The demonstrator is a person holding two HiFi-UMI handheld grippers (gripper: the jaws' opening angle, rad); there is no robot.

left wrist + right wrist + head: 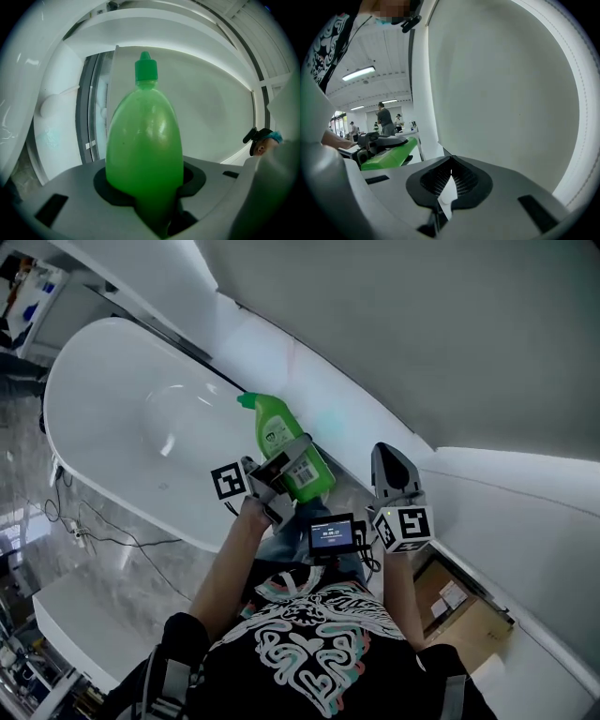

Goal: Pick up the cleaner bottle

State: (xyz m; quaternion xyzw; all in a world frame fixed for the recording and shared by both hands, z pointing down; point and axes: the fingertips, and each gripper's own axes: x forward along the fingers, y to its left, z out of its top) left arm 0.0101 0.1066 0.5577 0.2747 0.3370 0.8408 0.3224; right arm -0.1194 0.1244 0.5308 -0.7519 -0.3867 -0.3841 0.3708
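The left tongs [286,472] are clamped on the body of a green plastic cleaner bottle [284,439], cap pointing away, beside a white oval bathtub [103,418]. The right tongs [391,463] are closed together and empty.

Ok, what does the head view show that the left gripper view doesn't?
Only the head view: the right hand-held gripper, closed on nothing, the bottle's white label, a small screen and the person's patterned shirt.

Only the left gripper view: the dark pads pressed against the bottle's sides, seen close up, and a dark vertical frame behind it.

Both: the green cleaner bottle with its green cap, clamped in the left hand-held gripper.
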